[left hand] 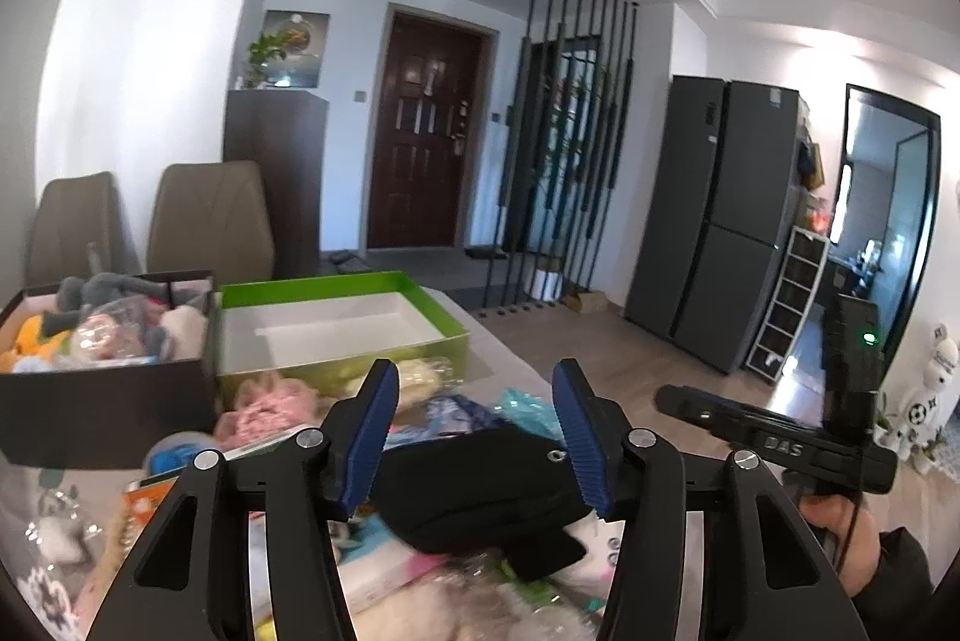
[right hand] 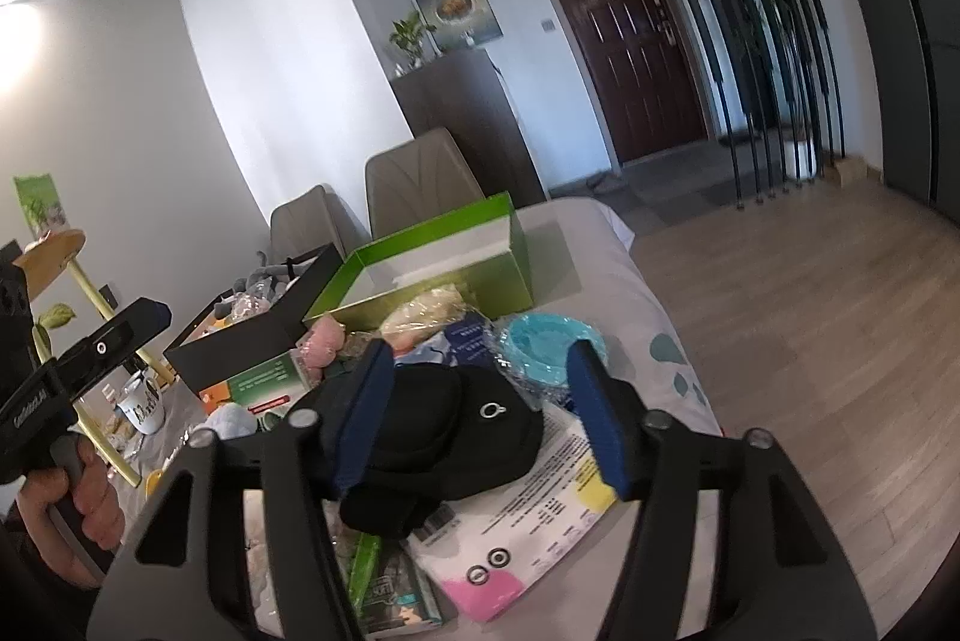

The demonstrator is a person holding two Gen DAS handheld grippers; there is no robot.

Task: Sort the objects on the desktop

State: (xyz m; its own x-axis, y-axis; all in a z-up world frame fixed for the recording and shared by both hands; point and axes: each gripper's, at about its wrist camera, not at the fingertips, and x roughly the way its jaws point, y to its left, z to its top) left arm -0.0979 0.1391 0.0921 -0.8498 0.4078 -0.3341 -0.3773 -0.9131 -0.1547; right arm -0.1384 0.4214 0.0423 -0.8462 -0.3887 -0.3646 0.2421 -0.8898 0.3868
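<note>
Left view: the left gripper (left hand: 477, 434) has its blue fingers (left hand: 366, 437) apart, with nothing squeezed. A black pouch (left hand: 480, 491) lies on the pile below, near a green box (left hand: 342, 323).

Right view: the right gripper (right hand: 480, 416) is apart too, over the same pouch (right hand: 432, 437).

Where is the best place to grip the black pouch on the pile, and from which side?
Probably the black pouch is best gripped across its narrower near end, coming from the near side, slightly above: it lies flat atop the clutter with that end toward the camera, unobstructed.
</note>
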